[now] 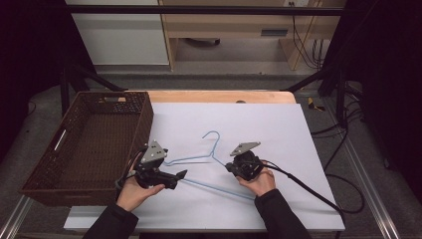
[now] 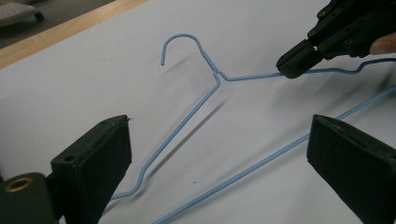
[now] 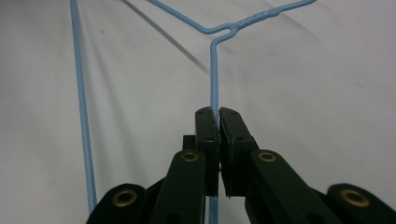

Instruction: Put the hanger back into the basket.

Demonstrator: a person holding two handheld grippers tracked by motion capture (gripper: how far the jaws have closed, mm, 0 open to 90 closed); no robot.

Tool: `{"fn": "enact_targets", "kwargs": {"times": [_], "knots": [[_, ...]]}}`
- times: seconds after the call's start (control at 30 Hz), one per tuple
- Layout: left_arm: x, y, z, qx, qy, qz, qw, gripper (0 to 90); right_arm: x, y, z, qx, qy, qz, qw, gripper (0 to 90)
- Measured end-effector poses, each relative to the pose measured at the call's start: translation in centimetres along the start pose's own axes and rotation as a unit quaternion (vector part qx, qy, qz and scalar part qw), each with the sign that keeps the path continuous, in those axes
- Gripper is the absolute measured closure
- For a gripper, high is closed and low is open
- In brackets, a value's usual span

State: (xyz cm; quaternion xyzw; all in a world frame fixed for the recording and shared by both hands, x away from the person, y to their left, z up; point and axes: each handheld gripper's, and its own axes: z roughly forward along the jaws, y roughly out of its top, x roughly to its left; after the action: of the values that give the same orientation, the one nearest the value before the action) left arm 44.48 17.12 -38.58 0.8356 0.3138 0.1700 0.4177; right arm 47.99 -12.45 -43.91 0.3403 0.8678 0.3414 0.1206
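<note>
A blue wire hanger (image 1: 217, 144) lies on the white board (image 1: 263, 124), hook toward the far side. My right gripper (image 3: 215, 114) is shut on one shoulder wire of the hanger (image 3: 214, 70), a short way from the twisted neck. In the high view the right gripper (image 1: 230, 167) sits right of the neck. My left gripper (image 2: 219, 163) stands open and wide, just short of the hanger (image 2: 216, 74), whose long bottom bar and other shoulder run up between its jaws without touching the pads. In the high view the left gripper (image 1: 183, 174) points right at the hanger's left end.
A brown wicker basket (image 1: 143, 127) stands at the left, against the board's edge. The wooden table edge (image 1: 219, 96) shows behind the board. A black cable (image 1: 308, 191) trails from the right gripper toward the right. Dark frame posts and cables flank the table.
</note>
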Motion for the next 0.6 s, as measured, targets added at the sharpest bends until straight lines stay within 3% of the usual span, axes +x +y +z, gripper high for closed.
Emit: {"fn": "enact_targets", "kwargs": {"times": [0.37,0.6], "knots": [[-0.5,1.2,2.9,0.035,-0.009,0.020,0.9991,6.8,-0.1,0.1,-0.5,-0.009,0.003,-0.007,0.9999,87.8],[0.2,1.6,5.0,0.070,-0.016,0.029,0.9970,9.5,-0.1,0.2,-0.7,-0.010,0.005,-0.009,0.9999,87.8]]}}
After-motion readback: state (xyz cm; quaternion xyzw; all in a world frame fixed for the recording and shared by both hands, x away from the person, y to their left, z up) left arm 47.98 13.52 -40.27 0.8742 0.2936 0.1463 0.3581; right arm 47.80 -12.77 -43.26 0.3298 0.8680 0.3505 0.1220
